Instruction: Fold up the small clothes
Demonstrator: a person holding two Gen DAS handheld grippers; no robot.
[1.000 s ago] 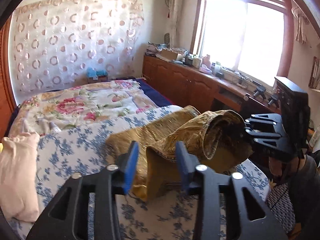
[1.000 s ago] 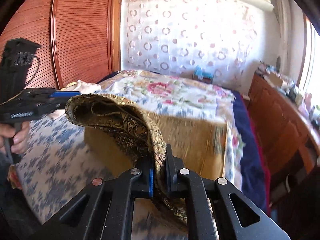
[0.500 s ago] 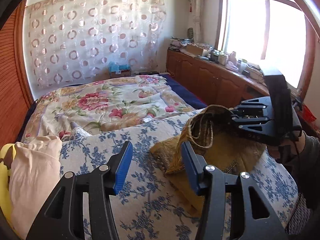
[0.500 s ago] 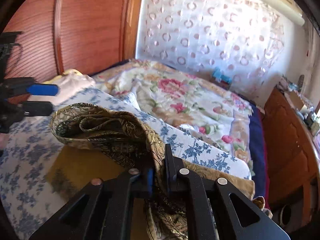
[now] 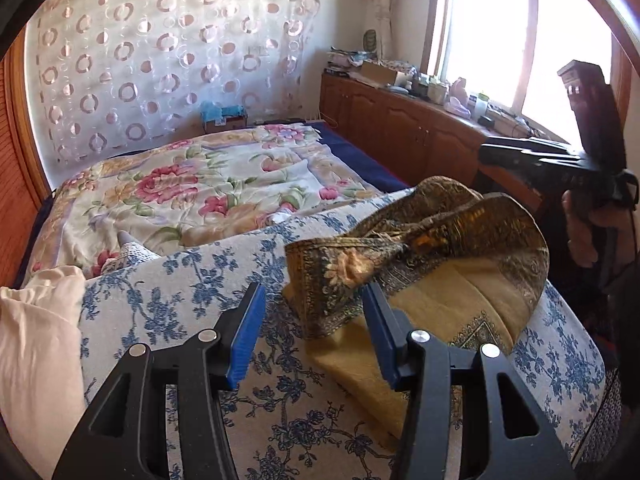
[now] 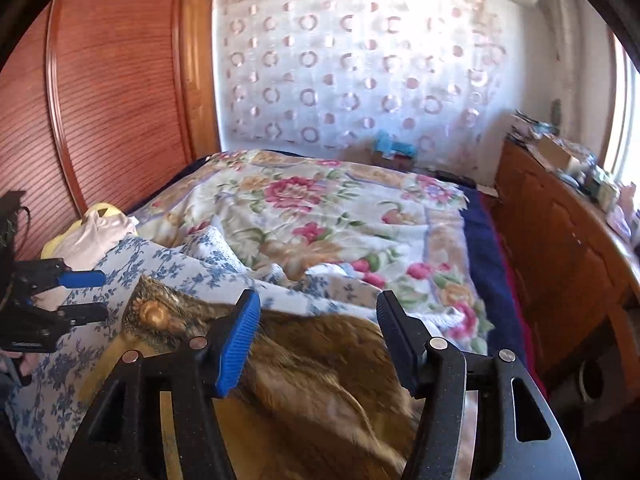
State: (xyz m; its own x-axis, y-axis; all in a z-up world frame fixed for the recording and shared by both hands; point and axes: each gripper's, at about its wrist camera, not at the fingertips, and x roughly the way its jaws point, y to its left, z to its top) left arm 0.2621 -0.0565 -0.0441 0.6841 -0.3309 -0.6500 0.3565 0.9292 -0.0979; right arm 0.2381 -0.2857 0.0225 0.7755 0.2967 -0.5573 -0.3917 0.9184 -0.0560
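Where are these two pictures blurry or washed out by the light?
Left wrist view: the window is blown out to white, so the right gripper in front of it is a dark silhouette; the bed is sharp. Right wrist view: the golden cloth between the open fingers is smeared by motion, the far curtain is crisp, and glare whitens the right edge. Both views bend straight lines at the rim.

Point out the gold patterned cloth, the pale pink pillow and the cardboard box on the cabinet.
gold patterned cloth [image 5: 448,304]: left wrist view, plain mustard panel.
pale pink pillow [image 5: 36,344]: left wrist view, middle of its side.
cardboard box [image 5: 380,73]: left wrist view, its front face.
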